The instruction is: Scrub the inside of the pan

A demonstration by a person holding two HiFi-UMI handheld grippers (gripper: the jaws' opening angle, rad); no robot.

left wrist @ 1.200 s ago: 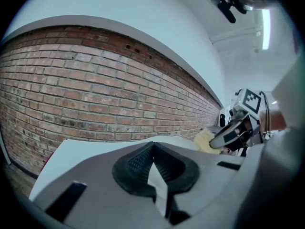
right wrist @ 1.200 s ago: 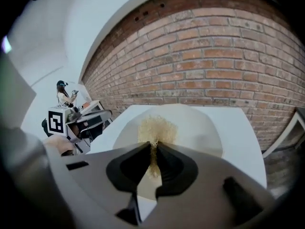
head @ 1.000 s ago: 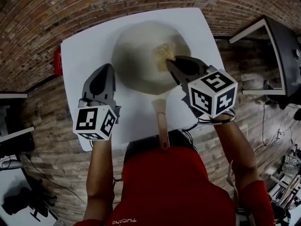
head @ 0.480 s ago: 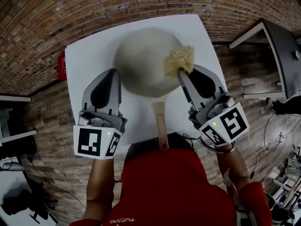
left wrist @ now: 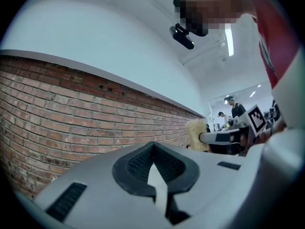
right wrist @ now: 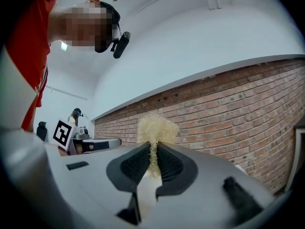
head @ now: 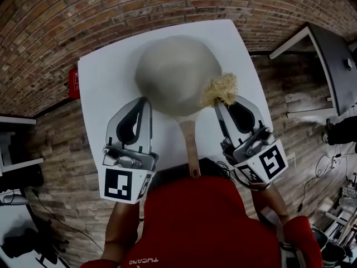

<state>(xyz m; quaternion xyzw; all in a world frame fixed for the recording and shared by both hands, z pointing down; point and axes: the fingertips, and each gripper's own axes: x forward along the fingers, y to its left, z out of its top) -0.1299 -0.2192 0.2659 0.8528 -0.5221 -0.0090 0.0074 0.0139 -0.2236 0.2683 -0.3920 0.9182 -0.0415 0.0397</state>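
Left gripper [head: 141,108]: jaws pressed together on nothing, raised over the white table [head: 97,82], just left of the handle [head: 192,149].
Pan [head: 173,71]: upright at mid-table, handle toward the person.
Scrubber [head: 221,89]: pale fibrous tuft at the pan's near-right rim; contact unclear.
Right gripper [head: 221,104]: jaws clamped on the scrubber's lower end.
Change: scrubber inside the pan a second ago, now out by the rim; both grippers drawn back toward the person.
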